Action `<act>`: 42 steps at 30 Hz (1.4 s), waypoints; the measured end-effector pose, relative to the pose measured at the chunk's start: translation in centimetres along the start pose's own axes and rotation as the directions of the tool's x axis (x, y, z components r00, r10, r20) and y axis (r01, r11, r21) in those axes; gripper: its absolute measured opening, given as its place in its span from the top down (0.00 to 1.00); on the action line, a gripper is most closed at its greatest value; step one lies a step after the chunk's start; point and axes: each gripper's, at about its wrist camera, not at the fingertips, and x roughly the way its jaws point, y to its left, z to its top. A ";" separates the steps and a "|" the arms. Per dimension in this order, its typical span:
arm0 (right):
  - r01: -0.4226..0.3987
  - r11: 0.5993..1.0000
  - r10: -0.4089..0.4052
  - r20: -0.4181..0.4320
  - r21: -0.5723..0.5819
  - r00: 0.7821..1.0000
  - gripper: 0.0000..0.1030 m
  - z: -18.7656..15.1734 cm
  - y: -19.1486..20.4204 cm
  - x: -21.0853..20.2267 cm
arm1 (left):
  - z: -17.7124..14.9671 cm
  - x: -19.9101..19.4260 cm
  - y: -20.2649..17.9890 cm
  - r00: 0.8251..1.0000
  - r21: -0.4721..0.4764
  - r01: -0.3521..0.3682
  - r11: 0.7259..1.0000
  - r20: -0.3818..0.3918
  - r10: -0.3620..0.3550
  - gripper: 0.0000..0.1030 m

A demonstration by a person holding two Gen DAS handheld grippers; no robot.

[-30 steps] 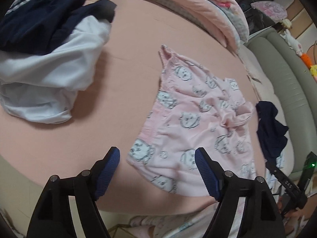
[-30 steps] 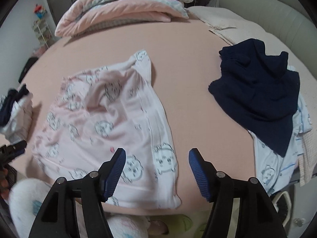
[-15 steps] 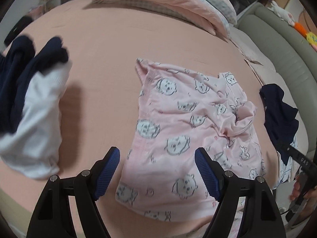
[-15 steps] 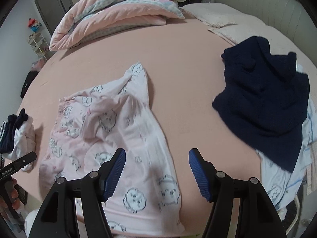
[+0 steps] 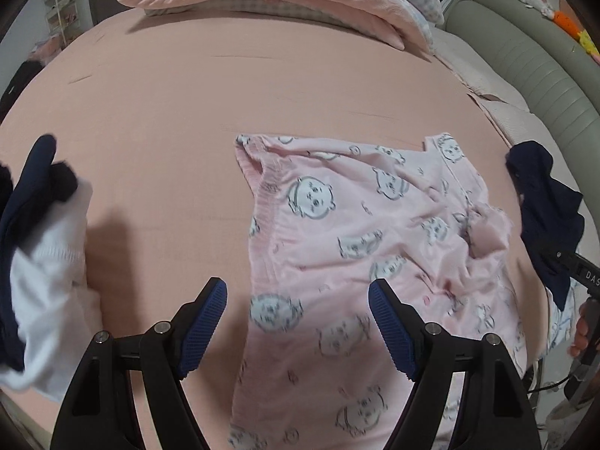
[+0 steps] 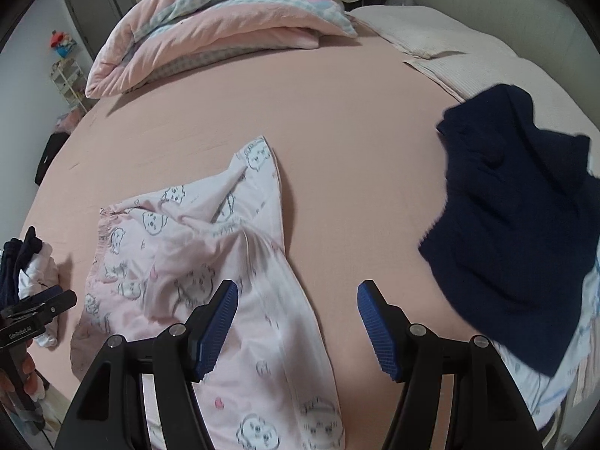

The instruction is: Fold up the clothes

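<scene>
left gripper [image 5: 298, 322] low in frame, jaws apart, nothing between | right gripper [image 6: 296, 324] likewise spread and empty | pink printed garment [image 5: 360, 247] rumpled at frame centre on bed sheet [image 5: 168, 105], unfolded | step judged: approach, before first grasp | next: pinch near corners, spread flat | far: navy garment [image 6: 513, 217] right, quilt [image 6: 225, 26] at top

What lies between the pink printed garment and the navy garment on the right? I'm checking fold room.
Only bare pink bedsheet separates pink printed garment from navy garment, shown in the right wrist view.
</scene>
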 end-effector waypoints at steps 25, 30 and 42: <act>-0.098 0.985 0.069 -0.202 -0.140 0.977 0.36 9.9 1.0 7.8 | 9.3 5.9 1.3 0.995 -0.042 -0.009 0.999 -0.097 0.005 0.25; -0.095 0.979 0.060 -0.189 -0.179 0.980 0.36 11.9 1.2 6.6 | 10.9 5.9 1.4 0.994 -0.025 -0.053 0.998 -0.099 0.050 0.25; -0.022 0.961 -0.039 -0.213 -0.274 0.976 0.36 15.6 2.6 10.0 | 11.5 8.5 3.4 0.984 -0.149 -0.102 0.983 -0.159 0.078 0.25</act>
